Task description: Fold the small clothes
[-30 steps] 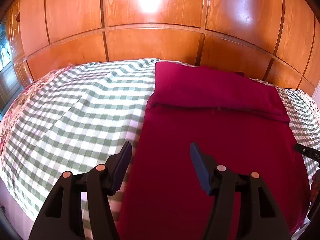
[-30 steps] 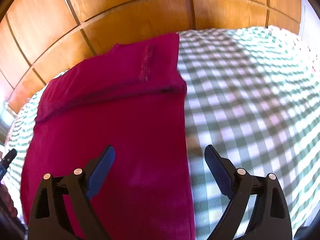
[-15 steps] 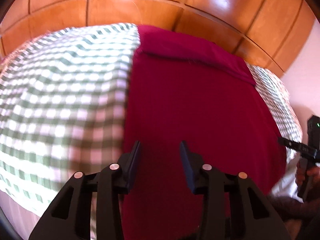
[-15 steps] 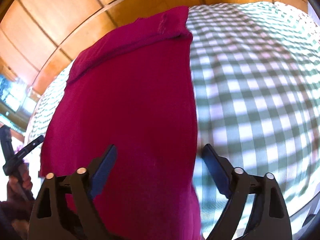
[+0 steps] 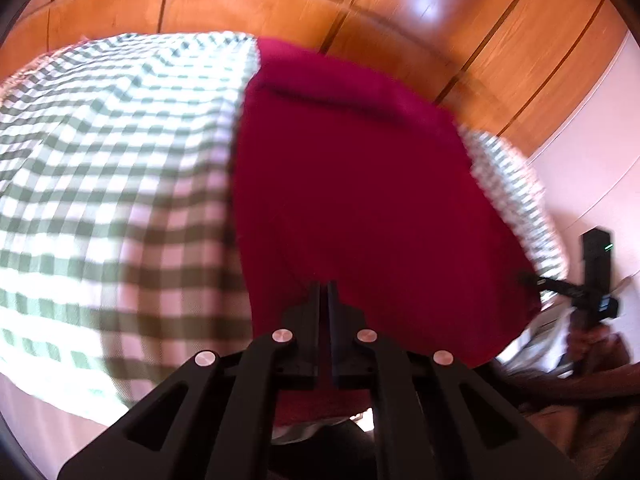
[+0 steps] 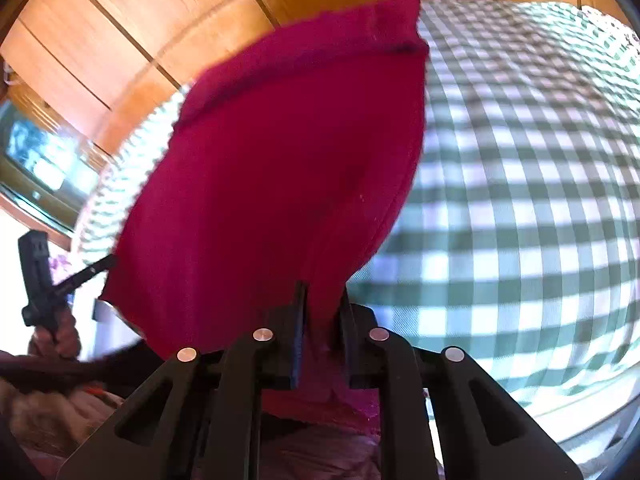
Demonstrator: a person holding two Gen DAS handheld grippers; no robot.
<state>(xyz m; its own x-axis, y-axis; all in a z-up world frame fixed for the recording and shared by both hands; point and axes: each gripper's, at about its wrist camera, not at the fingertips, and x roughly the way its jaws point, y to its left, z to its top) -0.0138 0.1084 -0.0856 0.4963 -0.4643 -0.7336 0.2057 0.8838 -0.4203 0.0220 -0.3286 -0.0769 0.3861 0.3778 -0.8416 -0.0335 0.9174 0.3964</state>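
A dark red garment (image 5: 360, 184) lies lengthwise on a green-and-white checked bed cover (image 5: 112, 184), its far end folded back on itself. My left gripper (image 5: 324, 292) is shut on the garment's near edge by its left corner. In the right wrist view the same red garment (image 6: 288, 152) lies on the checked cover (image 6: 520, 200), and my right gripper (image 6: 322, 296) is shut on its near edge by the right corner, where the cloth bunches between the jaws. The near hem under both grippers is hidden.
A wooden panelled wardrobe (image 5: 280, 4) stands right behind the bed. The other hand-held gripper shows at the right edge of the left wrist view (image 5: 592, 280) and at the left edge of the right wrist view (image 6: 40, 280). A window (image 6: 36, 160) is at far left.
Both grippers have come down to the garment's near edge and closed on it; they were open a second ago. The near edge now bunches in the jaws.
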